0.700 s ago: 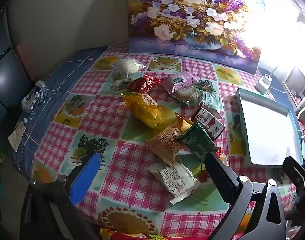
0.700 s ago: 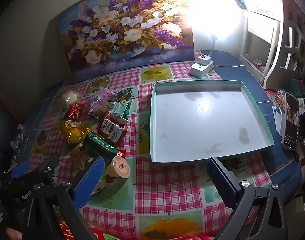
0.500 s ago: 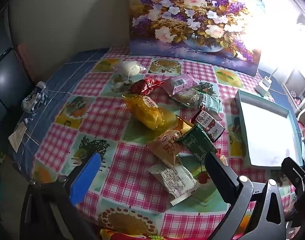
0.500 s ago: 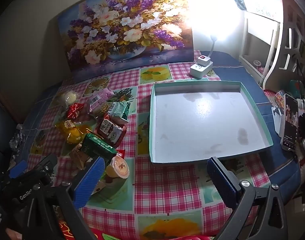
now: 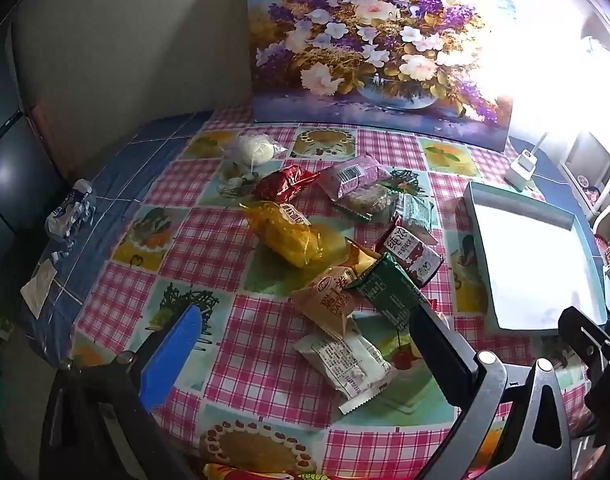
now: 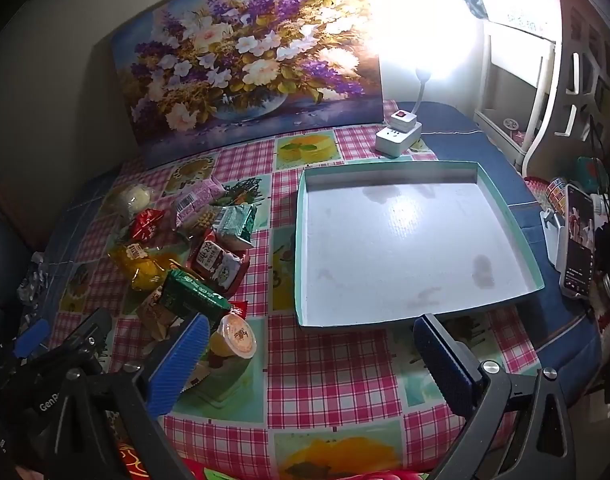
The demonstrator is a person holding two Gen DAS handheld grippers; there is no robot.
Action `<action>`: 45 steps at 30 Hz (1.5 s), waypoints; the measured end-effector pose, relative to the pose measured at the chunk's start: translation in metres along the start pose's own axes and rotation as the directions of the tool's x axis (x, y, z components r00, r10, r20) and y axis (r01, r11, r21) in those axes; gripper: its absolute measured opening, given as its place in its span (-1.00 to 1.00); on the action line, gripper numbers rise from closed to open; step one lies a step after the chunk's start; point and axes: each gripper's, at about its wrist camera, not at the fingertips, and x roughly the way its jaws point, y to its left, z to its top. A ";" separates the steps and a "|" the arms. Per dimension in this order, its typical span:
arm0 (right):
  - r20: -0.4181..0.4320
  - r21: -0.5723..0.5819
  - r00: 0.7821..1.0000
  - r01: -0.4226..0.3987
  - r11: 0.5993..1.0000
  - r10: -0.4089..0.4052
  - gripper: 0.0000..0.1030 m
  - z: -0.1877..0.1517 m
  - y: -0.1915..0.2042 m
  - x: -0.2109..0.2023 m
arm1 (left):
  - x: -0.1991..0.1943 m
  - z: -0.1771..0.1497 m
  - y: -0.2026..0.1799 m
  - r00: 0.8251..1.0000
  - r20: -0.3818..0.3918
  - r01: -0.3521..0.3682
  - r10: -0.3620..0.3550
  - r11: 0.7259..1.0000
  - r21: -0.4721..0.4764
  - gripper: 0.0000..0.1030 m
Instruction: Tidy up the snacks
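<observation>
Snacks heaped beside a bare tray, both grippers wide and holding nothing.

Left wrist view: the left hand-held gripper (image 5: 305,354) hangs over the table (image 5: 265,360) with jaws spread wide, touching nothing; the white snack packet (image 5: 347,362) lies between its fingers, just below the orange packet (image 5: 331,294) and the green packet (image 5: 389,294). Best to drop squarely over one loose packet at the pile's edge, not two at once.
Right wrist view: the right hand-held gripper (image 6: 305,354) is equally wide and empty, aimed at bare cloth before the teal tray (image 6: 539,280); the jelly cup (image 6: 235,338) sits by its left finger, the pile left of the tray.
</observation>
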 end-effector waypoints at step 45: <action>0.000 0.015 1.000 0.003 1.000 -0.003 1.00 0.002 -0.003 -0.002 | 0.016 -0.002 0.014 0.997 -0.078 -0.007 0.001 0.997 -0.083 1.00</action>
